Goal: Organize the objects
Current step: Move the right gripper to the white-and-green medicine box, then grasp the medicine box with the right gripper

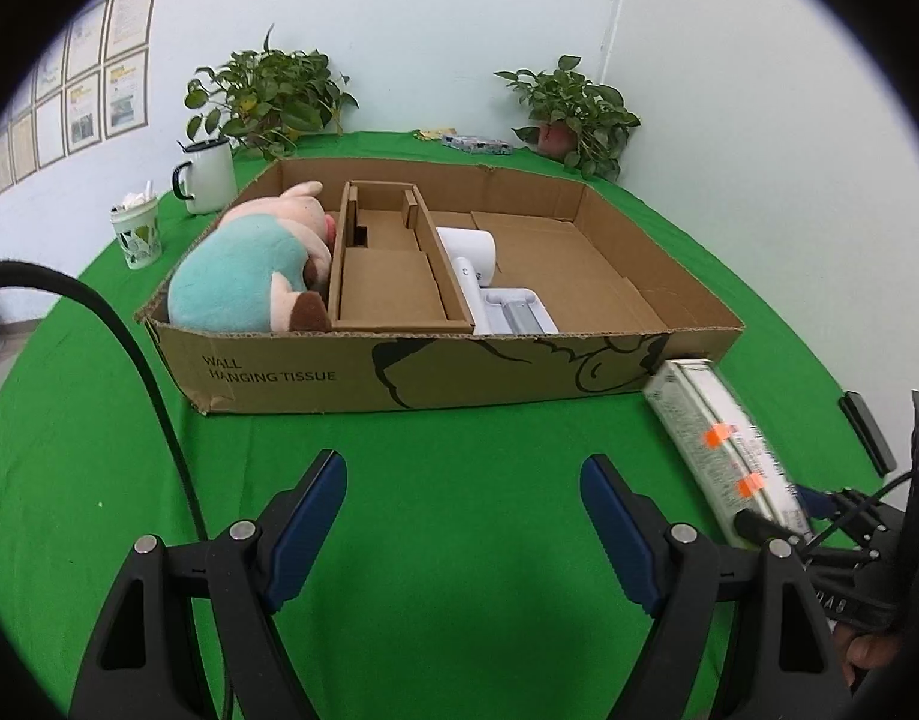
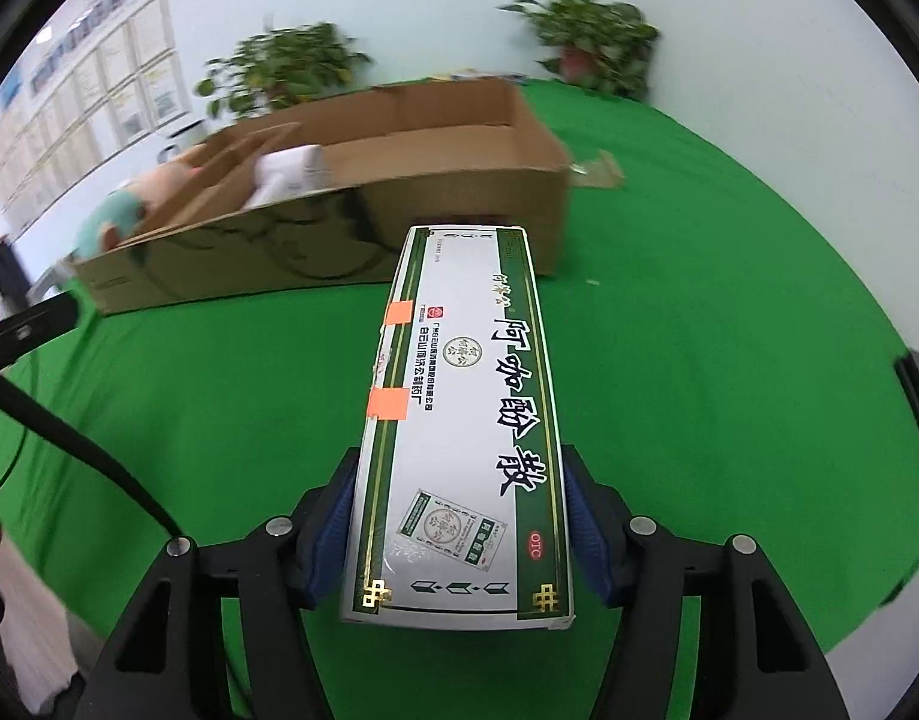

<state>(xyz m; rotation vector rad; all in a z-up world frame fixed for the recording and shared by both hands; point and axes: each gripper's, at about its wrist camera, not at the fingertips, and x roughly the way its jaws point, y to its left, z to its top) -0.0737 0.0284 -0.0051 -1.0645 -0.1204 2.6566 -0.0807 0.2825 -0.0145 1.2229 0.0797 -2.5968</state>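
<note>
Left wrist view: left tool (image 1: 463, 501), fingers spread and holding nothing, above green surface (image 1: 459, 438); cardboard box (image 1: 435, 369) beyond holds plush pig (image 1: 249, 273). Right wrist view: right tool (image 2: 459, 525) pinching medicine box (image 2: 459, 420), near the cardboard box (image 2: 339, 228).

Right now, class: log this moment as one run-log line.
left gripper: open, empty, above green cloth | right gripper: shut on medicine box | cardboard box: holds plush toy, white device
</note>
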